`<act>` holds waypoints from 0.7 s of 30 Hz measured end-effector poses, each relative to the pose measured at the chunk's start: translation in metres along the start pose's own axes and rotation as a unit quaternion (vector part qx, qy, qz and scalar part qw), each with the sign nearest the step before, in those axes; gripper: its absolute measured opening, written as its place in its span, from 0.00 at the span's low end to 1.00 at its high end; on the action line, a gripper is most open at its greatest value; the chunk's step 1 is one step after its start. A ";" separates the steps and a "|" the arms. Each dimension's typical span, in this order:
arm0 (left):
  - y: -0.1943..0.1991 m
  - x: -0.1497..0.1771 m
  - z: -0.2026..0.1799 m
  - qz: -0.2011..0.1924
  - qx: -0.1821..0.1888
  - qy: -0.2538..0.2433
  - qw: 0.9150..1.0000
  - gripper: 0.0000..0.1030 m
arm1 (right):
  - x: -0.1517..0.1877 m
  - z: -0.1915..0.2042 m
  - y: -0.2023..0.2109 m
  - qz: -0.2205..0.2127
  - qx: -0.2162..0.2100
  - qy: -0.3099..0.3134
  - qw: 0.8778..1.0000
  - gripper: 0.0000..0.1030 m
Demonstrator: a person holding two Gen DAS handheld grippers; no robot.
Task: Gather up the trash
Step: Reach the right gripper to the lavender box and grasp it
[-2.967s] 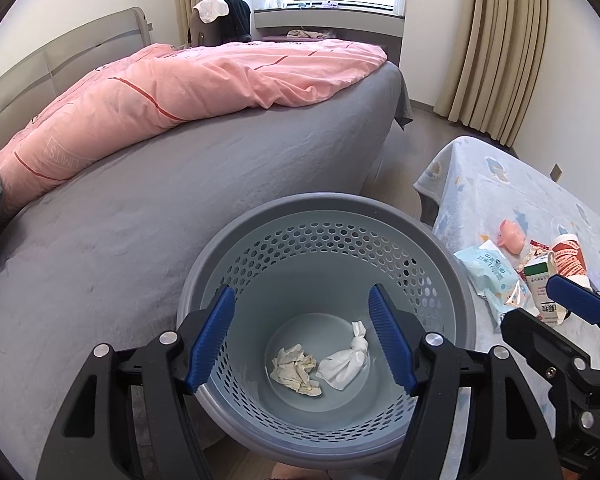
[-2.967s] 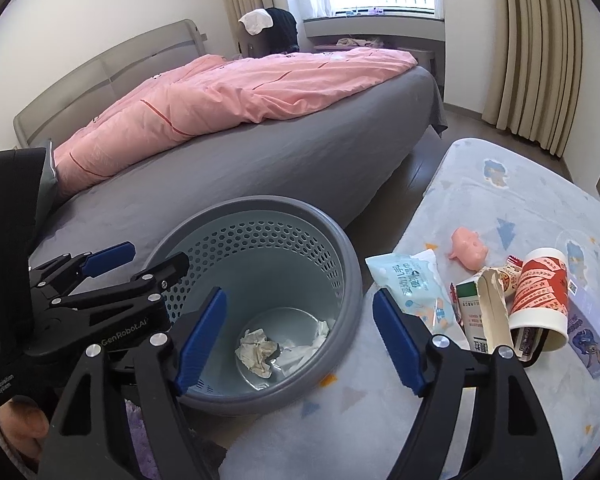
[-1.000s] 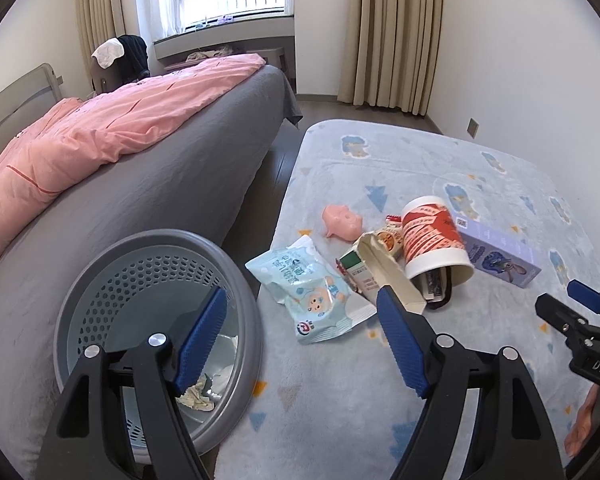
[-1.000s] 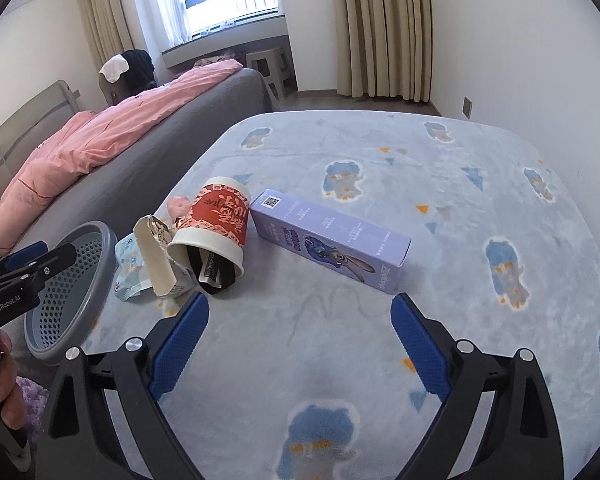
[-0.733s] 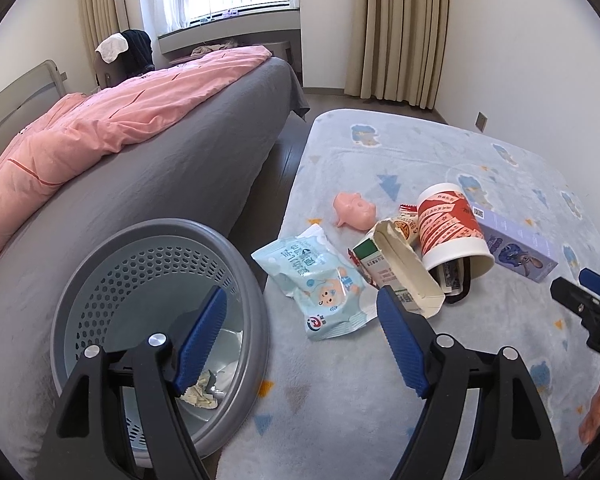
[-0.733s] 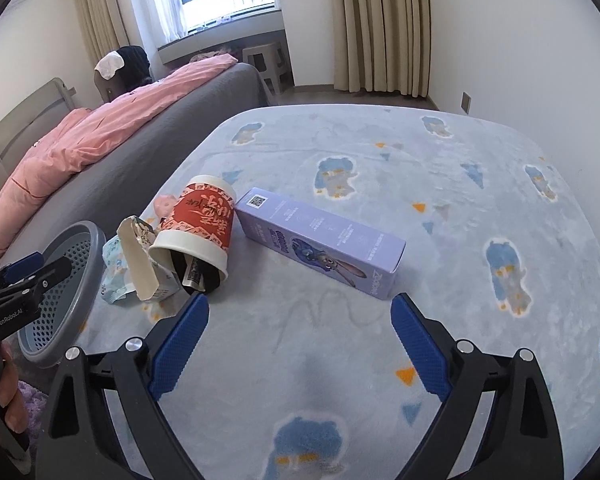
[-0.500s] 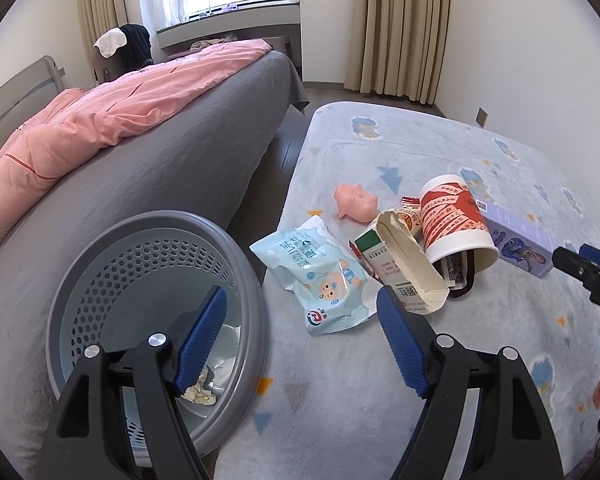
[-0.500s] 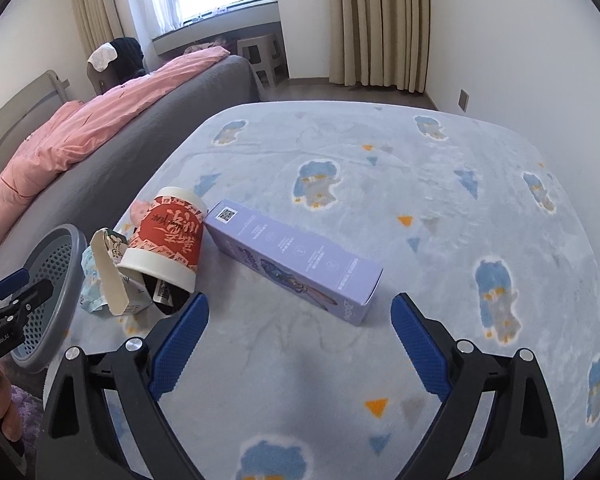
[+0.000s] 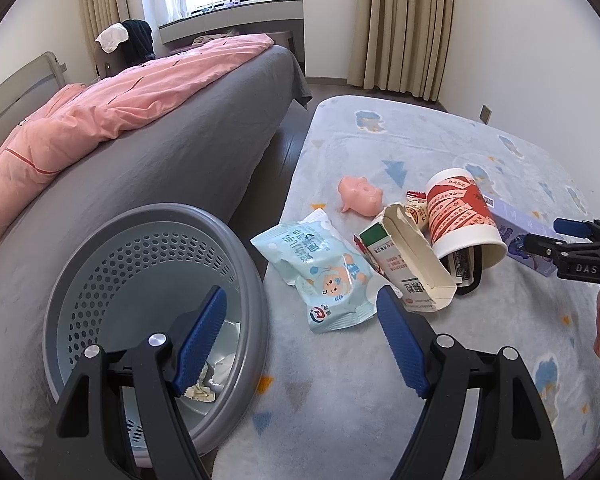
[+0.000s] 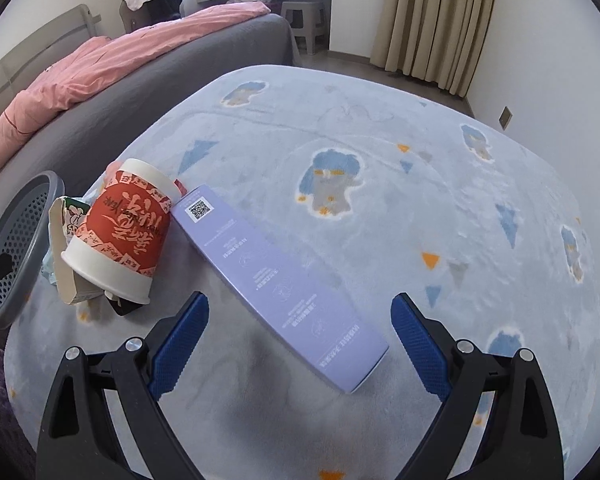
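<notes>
A long purple carton [image 10: 278,282] is lying flat on the pale blue cartoon-print blanket [image 10: 380,128], its near end sitting between the spread blue pads of the right gripper [image 10: 300,340], which is gaping wide and gripping nothing. Touching the carton's far end, a red-and-white paper cup [image 10: 120,236] is lying tipped on its side against a torn milk carton [image 9: 404,264]. Just beside those are lying a blue wet-wipes packet [image 9: 324,276] and a pink pig toy [image 9: 360,196]. The left gripper [image 9: 300,336] is hanging released and empty over the blanket's edge, beside the grey perforated wastebasket [image 9: 148,280] holding crumpled tissue [image 9: 200,388] and leaning against the grey bed [image 9: 172,160].
</notes>
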State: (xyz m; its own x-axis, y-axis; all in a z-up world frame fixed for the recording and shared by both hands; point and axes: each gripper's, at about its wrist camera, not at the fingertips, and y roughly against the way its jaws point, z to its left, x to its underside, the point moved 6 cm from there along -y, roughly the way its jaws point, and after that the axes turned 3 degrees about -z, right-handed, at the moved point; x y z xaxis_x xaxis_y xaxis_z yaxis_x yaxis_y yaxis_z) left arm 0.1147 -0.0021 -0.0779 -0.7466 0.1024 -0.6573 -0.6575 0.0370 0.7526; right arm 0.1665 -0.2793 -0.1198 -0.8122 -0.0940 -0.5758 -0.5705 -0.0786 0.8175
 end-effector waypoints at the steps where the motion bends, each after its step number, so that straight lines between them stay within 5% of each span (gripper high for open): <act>1: 0.000 0.000 0.000 0.001 0.000 0.000 1.000 0.72 | 0.000 0.000 -0.003 0.002 0.002 0.002 1.000 0.88; 15: -0.002 0.001 -0.003 0.002 0.007 -0.001 1.000 0.72 | 0.027 0.030 0.005 0.043 -0.108 -0.033 0.993 0.86; 21: -0.002 0.002 -0.004 0.004 0.007 0.000 1.000 0.72 | 0.017 0.033 0.000 0.022 -0.048 -0.018 0.998 0.76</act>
State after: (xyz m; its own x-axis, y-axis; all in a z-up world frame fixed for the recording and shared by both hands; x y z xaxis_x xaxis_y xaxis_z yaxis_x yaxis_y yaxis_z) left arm 0.1141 -0.0057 -0.0803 -0.7516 0.1030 -0.6515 -0.6502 0.0503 0.7581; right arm 0.1484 -0.2477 -0.1292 -0.8414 -0.0640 -0.5367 -0.5206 -0.1709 0.8365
